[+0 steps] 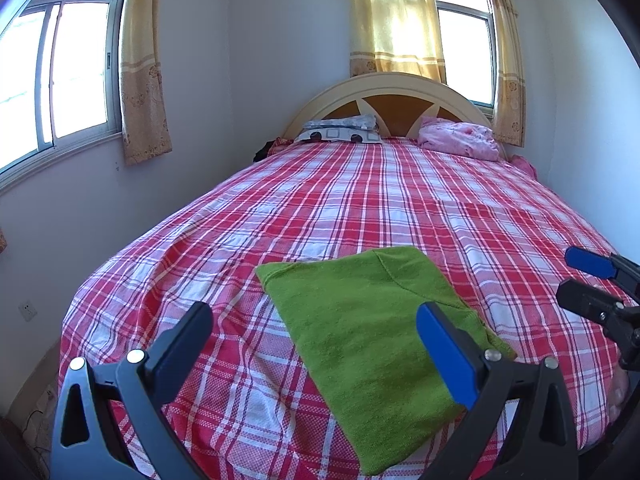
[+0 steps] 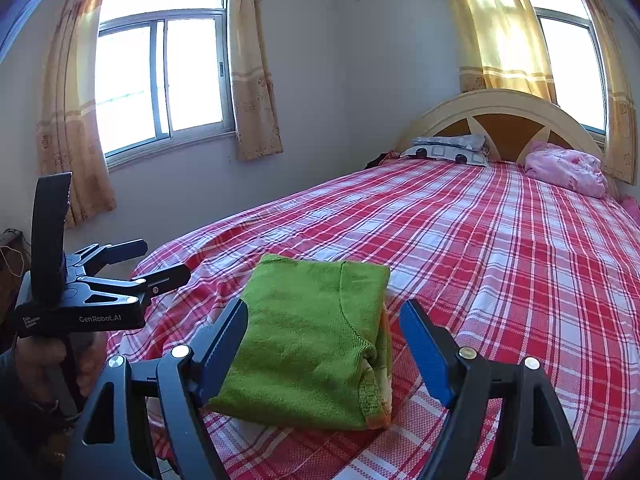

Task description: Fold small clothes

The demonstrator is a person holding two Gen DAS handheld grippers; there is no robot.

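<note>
A small green knit garment (image 1: 368, 332) lies folded into a flat rectangle on the red plaid bed sheet (image 1: 360, 200) near the foot of the bed. It also shows in the right wrist view (image 2: 312, 340), with an orange and white edge at its near right corner. My left gripper (image 1: 316, 332) is open and empty, above the garment's near left part. My right gripper (image 2: 324, 344) is open and empty, its jaws standing on either side of the garment's near end. The right gripper shows at the right edge of the left wrist view (image 1: 592, 280). The left gripper shows at the left of the right wrist view (image 2: 152, 264).
A patterned pillow (image 1: 340, 130) and a pink bundle (image 1: 460, 138) lie at the headboard (image 1: 392, 96). The wall (image 1: 200, 80) and windows with yellow curtains (image 1: 142, 80) run along the bed's left side. A wall socket (image 1: 27, 310) sits low on the left.
</note>
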